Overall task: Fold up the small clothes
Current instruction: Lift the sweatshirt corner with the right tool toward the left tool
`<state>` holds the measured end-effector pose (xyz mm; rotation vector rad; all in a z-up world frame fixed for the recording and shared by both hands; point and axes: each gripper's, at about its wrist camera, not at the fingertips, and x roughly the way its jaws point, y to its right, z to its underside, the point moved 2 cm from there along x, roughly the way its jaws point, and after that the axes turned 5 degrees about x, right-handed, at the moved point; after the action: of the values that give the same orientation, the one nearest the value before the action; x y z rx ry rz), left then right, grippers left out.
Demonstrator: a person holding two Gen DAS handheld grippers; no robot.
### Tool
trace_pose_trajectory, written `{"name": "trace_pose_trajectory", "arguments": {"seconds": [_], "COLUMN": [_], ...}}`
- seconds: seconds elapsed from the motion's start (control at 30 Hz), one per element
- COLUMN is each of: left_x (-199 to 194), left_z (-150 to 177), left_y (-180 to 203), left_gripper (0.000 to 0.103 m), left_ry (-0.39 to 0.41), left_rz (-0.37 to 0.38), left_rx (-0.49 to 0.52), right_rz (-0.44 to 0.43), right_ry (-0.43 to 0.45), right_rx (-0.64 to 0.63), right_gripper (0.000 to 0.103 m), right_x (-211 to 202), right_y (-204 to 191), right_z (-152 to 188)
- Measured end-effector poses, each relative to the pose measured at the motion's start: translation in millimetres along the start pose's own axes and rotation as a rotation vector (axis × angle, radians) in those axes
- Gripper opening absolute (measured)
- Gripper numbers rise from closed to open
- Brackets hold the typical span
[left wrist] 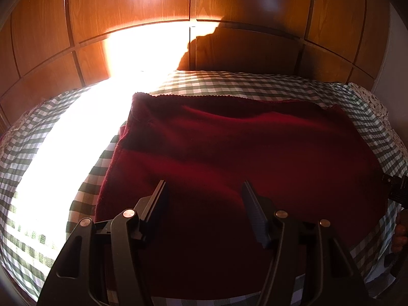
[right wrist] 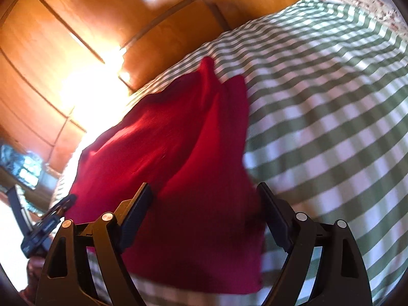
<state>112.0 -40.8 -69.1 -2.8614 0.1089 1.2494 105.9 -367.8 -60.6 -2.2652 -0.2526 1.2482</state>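
Observation:
A dark red fleece garment [left wrist: 229, 153] lies spread flat on a green-and-white checked bed cover [left wrist: 229, 81]. My left gripper [left wrist: 202, 186] is open above the garment's near edge, nothing between its fingers. In the right wrist view the same red garment [right wrist: 178, 153] shows with a fold ridge along its right side. My right gripper [right wrist: 204, 188] is open over the garment's near right corner, holding nothing. The view is motion-blurred. The left gripper's body [right wrist: 43, 227] shows at the lower left of the right wrist view.
Wooden wardrobe panels [left wrist: 255, 12] stand behind the bed, with a bright sun patch [left wrist: 89, 127] on the bed's left. A floral cloth [right wrist: 362, 2] lies at the bed's far right edge. The other gripper's tip [left wrist: 397, 188] shows at the right edge.

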Motion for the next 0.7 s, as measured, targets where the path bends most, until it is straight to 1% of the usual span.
{"name": "trace_pose_trajectory", "arguments": {"seconds": [0.1,0.17,0.27,0.33,0.37,0.43,0.53,0.6,0.7], "left_x": [-2.4,-1.3,4.9,8.6,8.5,6.5,2.7,-1.2,-8.7], "left_z": [3.5,5.6,8.2,9.4,9.5,8.3,7.7,8.4,10.6], "left_y": [-1.5,-2.3,-4.6,-6.9,-8.3,-12.2,-26.9,-39.6,-62.1], "left_gripper": [0.058,0.058,0.058,0.058,0.058,0.058,0.056,0.056,0.056], "left_ry": [-0.006,-0.016,-0.034,-0.049,-0.050,-0.049,-0.051,-0.053,-0.046], "left_rz": [0.047,0.065,0.084,0.098,0.105,0.128,0.182,0.226,0.270], "left_rx": [-0.025,-0.025,-0.030,-0.042,-0.050,-0.063,-0.109,-0.151,-0.203], "right_rz": [-0.024,-0.024,-0.036,-0.041,-0.042,-0.042,-0.059,-0.077,-0.111], "right_ry": [-0.017,-0.024,-0.038,-0.039,-0.033,-0.012,0.020,0.042,0.068], "right_rx": [0.006,0.003,-0.009,-0.018,-0.029,-0.054,-0.098,-0.140,-0.215], "right_gripper": [0.081,0.073,0.050,0.039,0.036,0.034,0.032,0.031,0.031], "right_x": [2.1,4.1,5.4,4.4,0.8,-5.6,-16.9,-24.6,-32.6], "right_y": [-6.4,-9.4,-15.3,-22.0,-27.1,-39.1,-64.2,-85.6,-124.8], "right_z": [3.3,3.2,2.7,1.4,0.5,-3.2,-10.2,-14.4,-19.4]}}
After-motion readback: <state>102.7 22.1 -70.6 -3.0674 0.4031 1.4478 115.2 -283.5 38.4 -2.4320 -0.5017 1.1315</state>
